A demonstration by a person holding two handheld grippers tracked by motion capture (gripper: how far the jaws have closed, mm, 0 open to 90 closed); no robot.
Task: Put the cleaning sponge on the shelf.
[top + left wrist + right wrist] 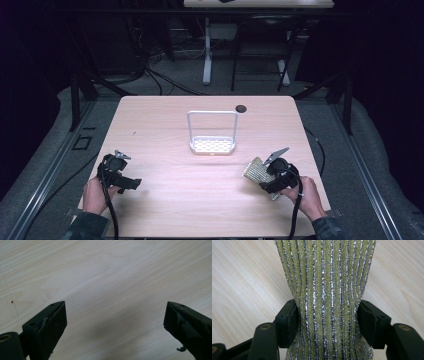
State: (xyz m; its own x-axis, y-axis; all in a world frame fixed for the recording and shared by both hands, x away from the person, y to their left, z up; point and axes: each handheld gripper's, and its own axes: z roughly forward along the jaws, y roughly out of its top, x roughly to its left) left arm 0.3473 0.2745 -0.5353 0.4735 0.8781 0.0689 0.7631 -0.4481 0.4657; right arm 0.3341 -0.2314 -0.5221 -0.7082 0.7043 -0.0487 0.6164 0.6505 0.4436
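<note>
Close up, right gripper [328,315] pinching sponge [327,277] (ribbed, glittery)

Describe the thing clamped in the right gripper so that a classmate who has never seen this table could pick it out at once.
On the pale wooden table, look to the near right corner, where the right gripper is shut on a scouring sponge. The jaws pinch it in at its waist. Its ribbed, yellow-green cover shot with glittering silver thread sets it apart from the white wire rack at mid-table.
</note>
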